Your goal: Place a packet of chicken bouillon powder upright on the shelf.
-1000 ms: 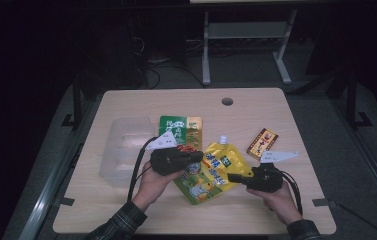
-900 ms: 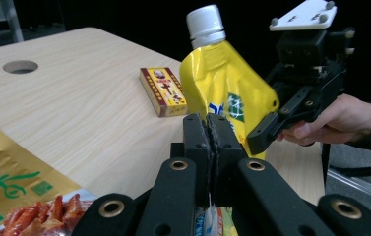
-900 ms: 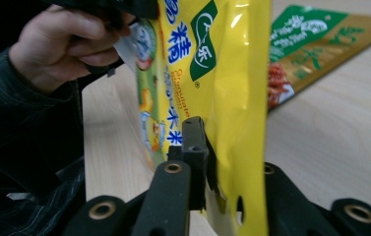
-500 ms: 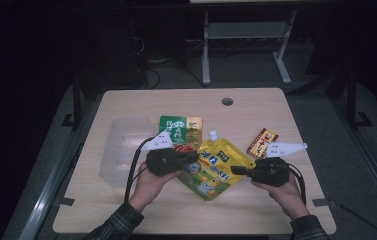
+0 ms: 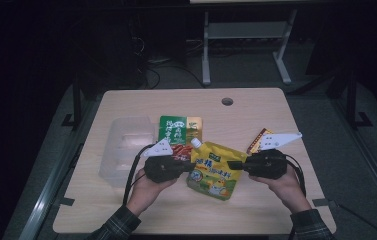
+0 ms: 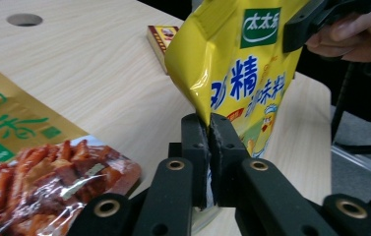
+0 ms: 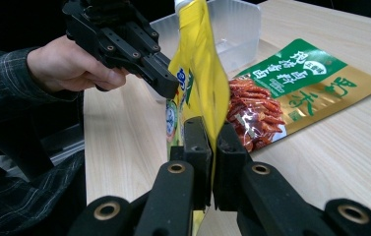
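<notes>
Jaws of the left gripper (image 6: 208, 147) and right gripper (image 7: 211, 147) clamp opposite edges of the glossy yellow spouted pouch (image 5: 213, 170), lifted above the wooden table (image 5: 256, 107), apparently mid-carry, so next they likely must travel together toward the clear plastic bin (image 5: 126, 145).

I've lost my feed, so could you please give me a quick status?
Left gripper and right gripper both shut on yellow spouted pouch, pouch raised off table. Nothing obstructing.
</notes>
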Demonstrator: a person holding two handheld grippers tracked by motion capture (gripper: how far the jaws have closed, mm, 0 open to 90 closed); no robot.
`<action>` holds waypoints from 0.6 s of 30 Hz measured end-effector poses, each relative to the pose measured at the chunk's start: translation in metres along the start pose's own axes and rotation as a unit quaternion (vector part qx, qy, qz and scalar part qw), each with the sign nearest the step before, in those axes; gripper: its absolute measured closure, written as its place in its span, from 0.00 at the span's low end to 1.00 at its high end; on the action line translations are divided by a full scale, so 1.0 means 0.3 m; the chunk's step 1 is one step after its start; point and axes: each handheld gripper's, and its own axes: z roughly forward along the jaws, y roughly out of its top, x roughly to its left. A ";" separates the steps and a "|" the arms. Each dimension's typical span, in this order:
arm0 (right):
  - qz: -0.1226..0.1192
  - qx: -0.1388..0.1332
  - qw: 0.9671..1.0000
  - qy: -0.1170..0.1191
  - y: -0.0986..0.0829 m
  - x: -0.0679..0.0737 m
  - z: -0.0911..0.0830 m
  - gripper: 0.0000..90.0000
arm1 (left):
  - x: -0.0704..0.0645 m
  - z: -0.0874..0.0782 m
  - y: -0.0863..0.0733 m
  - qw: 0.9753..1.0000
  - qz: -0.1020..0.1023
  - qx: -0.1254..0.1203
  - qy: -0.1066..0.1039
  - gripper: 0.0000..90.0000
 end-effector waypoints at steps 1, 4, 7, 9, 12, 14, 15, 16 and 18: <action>-0.001 0.000 1.000 0.001 0.003 0.003 -0.002 0.96 | -0.003 -0.004 -0.002 1.000 0.003 0.003 0.004 0.92; -0.006 0.000 1.000 0.002 0.010 0.011 -0.009 0.97 | -0.009 -0.008 -0.008 1.000 0.006 0.007 0.010 0.84; -0.004 -0.005 1.000 0.001 0.016 0.015 -0.021 0.97 | -0.023 -0.031 -0.023 1.000 0.012 0.015 0.019 0.72; -0.003 -0.009 1.000 -0.004 0.022 0.016 -0.029 0.97 | -0.035 -0.043 -0.031 0.999 0.019 0.019 0.022 0.65; -0.004 -0.014 1.000 -0.008 0.030 0.018 -0.038 0.97 | -0.048 -0.053 -0.043 0.999 0.024 0.026 0.016 0.58; -0.002 -0.020 1.000 -0.011 0.044 0.019 -0.051 0.97 | -0.064 -0.055 -0.058 0.999 0.028 0.035 0.011 0.56; -0.004 -0.024 1.000 -0.013 0.050 0.019 -0.053 0.97 | -0.075 -0.053 -0.074 0.998 0.035 0.044 0.007 0.54; -0.004 -0.024 1.000 -0.013 0.050 0.019 -0.053 0.97 | -0.075 -0.053 -0.074 0.998 0.035 0.044 0.007 0.52; -0.003 -0.028 1.000 -0.014 0.060 0.020 -0.054 0.97 | -0.091 -0.047 -0.092 0.998 0.022 0.054 -0.006 0.48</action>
